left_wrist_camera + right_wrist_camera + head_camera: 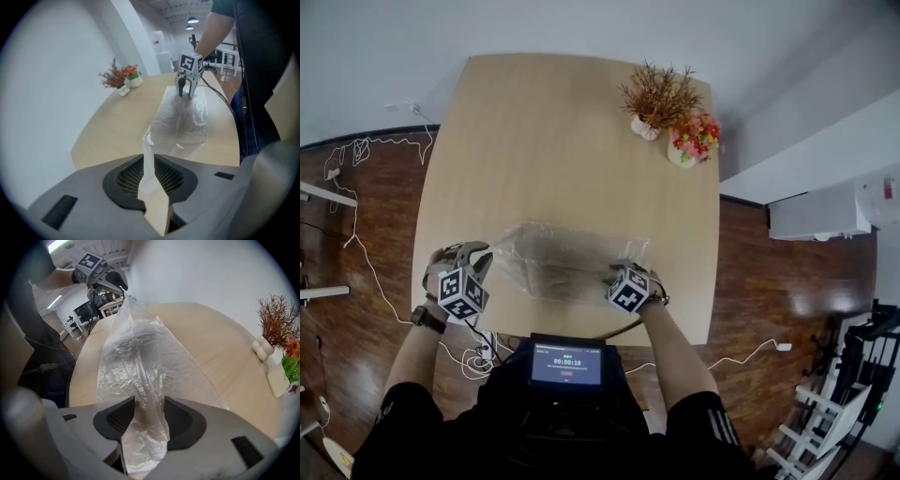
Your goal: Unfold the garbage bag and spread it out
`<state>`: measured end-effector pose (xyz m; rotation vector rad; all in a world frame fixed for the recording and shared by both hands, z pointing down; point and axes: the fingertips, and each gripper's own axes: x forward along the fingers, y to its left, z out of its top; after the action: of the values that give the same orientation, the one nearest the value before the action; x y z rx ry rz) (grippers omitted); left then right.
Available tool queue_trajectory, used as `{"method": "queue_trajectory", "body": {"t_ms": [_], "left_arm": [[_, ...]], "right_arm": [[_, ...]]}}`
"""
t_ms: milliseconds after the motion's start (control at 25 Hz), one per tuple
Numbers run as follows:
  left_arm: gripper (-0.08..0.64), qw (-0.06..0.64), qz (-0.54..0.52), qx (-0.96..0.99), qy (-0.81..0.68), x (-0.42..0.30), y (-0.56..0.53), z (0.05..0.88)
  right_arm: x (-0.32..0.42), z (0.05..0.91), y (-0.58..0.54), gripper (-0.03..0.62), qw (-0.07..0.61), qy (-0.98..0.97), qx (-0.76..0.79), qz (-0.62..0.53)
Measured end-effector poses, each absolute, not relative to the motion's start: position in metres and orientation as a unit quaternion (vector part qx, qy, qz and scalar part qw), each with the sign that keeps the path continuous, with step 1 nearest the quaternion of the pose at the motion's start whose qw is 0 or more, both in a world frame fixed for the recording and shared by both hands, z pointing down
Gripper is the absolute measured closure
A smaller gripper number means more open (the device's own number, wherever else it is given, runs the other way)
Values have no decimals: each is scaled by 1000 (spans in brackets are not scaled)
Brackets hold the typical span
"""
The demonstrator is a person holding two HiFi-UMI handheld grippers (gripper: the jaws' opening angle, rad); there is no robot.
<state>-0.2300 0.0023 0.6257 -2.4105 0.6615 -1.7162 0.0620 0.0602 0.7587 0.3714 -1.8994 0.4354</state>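
while fingers (117, 417) pinch both ends, garbage bag (567, 258) stretches between.

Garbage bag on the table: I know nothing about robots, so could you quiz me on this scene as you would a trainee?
1. True or false: the garbage bag lies untouched at the far edge of the table.
2. What stands at the table's far right corner? A) potted plants B) a laptop C) a bin
3. Fill in: bag film runs between the jaws of the left gripper and the ____ gripper.

Key: 1 false, it lies near the person, held at both ends. 2 A. 3 right gripper.
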Motion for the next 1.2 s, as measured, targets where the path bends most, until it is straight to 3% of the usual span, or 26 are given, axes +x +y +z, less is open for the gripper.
{"method": "queue_trajectory", "body": {"t_ms": [200, 920, 1200], "left_arm": [[419, 7, -609, -769, 192, -258, -7, 658], [414, -85, -643, -758, 65, -260, 13, 756], [365, -97, -650, -752, 49, -257, 15, 764]], "right_arm": [[61, 759, 60, 365, 549, -801, 153, 185], [55, 755, 51, 365, 544, -803, 157, 183], [55, 756, 50, 365, 545, -803, 158, 182]]}}
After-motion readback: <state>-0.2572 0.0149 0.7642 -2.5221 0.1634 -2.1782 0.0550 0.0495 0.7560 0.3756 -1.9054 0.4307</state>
